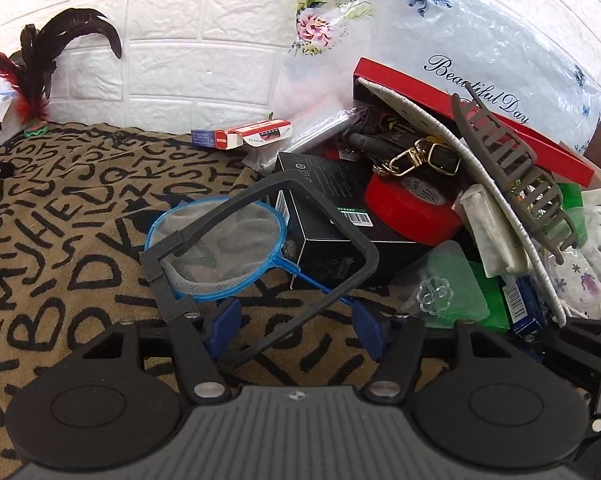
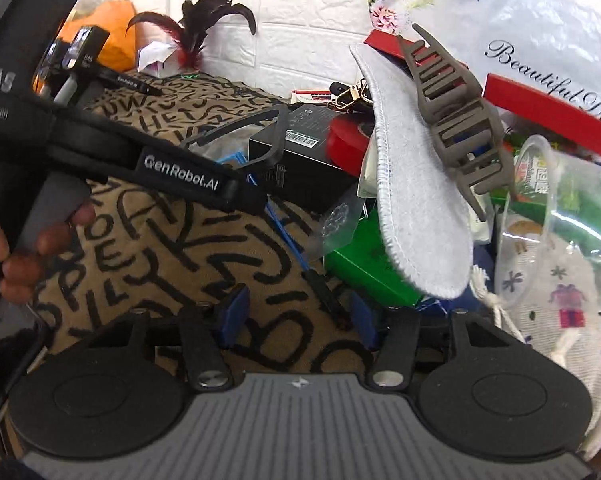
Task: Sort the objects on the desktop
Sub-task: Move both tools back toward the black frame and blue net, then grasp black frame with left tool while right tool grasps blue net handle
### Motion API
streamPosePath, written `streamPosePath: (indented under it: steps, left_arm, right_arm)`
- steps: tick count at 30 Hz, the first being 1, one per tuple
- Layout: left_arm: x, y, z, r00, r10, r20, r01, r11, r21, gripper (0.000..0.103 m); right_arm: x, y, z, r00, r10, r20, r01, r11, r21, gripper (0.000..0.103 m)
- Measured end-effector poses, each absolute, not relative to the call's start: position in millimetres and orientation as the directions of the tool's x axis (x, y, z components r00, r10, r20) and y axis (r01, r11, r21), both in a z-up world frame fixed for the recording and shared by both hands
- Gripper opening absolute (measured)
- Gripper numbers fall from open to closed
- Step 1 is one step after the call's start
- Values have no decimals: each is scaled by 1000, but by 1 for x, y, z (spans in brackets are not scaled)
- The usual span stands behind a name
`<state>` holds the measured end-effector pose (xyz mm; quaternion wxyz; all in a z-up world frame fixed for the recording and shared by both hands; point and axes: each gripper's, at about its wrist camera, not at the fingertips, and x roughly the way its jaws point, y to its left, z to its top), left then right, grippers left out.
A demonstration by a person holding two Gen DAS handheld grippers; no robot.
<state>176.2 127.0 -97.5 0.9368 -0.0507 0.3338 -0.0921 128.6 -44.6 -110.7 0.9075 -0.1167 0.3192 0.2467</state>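
A blue round hand net lies on the letter-print cloth, under a dark grey rectangular frame. My left gripper is open, and the frame's lower bar crosses the gap between its blue fingers. In the right wrist view the net's blue handle ends in a black grip that reaches in between the fingers of my open right gripper, close to the right finger. The left gripper's black body and the hand holding it fill the left side there.
A heap on the right holds a black box, a red tape roll, a white insole, a grey claw clip, green boxes, a clear cup and a red box. Feathers stand far left.
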Motion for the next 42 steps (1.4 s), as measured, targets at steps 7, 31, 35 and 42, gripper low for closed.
streamPosePath:
  steps: [7, 31, 35, 42]
  left_arm:
    - [172, 118, -102, 744, -219, -632, 168, 976, -141, 18]
    - [104, 108, -106, 669, -340, -661, 300, 937, -178, 22]
    - [107, 106, -108, 676, -335, -656, 293, 939, -178, 23]
    - [105, 107, -103, 654, -334, -679, 259, 942, -214, 6]
  right_arm:
    - [129, -45, -107, 674, 356, -647, -515, 855, -66, 20]
    - [65, -69, -96, 535, 446, -717, -634, 773, 7, 9]
    - [78, -53, -100, 552, 450, -702, -649, 761, -23, 9]
    - [85, -48, -99, 541, 462, -703, -627, 779, 30, 2]
